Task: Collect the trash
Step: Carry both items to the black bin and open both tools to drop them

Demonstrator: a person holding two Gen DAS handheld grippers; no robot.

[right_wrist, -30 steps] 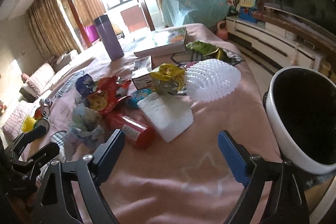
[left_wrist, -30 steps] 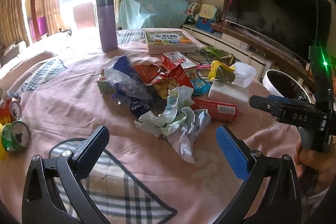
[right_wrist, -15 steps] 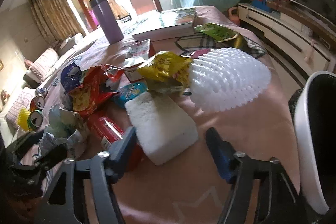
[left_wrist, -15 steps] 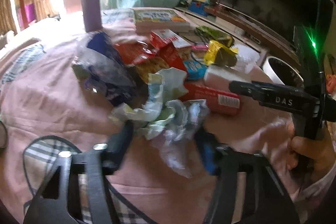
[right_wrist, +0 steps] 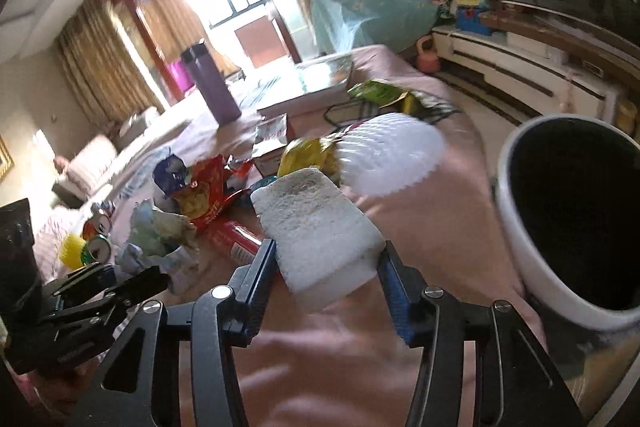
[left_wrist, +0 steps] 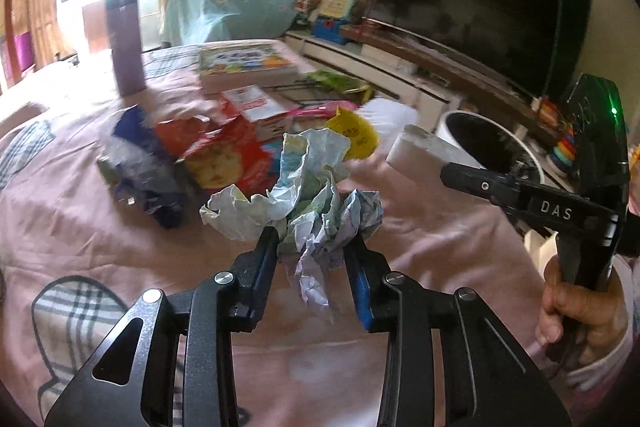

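Here, both tongs are loaded mid-cleanup. The left gripper [left_wrist: 314, 247] pinches a crumpled wad of paper [left_wrist: 304, 195] between its two fingers, the wad bulging above and trailing below the pads. The right gripper [right_wrist: 326, 259] is pressed onto a white foam block [right_wrist: 316, 231], its near end wedged between the jaws and the rest jutting forward over the pink tablecloth [right_wrist: 320, 355].

The step in hand appears to be the pickup itself, two pieces at once; whether either piece has fully left the cloth cannot be told. Next comes the carry: just to the right of the right gripper stands a white bin with a dark interior [right_wrist: 532, 267], its mouth open, so that gripper seemingly needs only a short swing and a release over the rim. The left gripper's load has farther to go, across the right gripper's handle, which sits between it and the bin; one arm will likely have to give way.

Just ahead of both tongs lies the remaining pile: a red snack bag [left_wrist: 224, 159], a yellow wrapper [right_wrist: 308, 155], a white foam fruit net [right_wrist: 388, 155], a red tube [right_wrist: 236, 243] beside the left finger of the right gripper, and a blue wrapper [left_wrist: 136, 135]. Farther left are crushed cans [right_wrist: 98, 239]. Beyond the pile stand a purple flask [right_wrist: 212, 91] and a book [left_wrist: 244, 63], probably not trash. The loose tail of paper could snag or drop.
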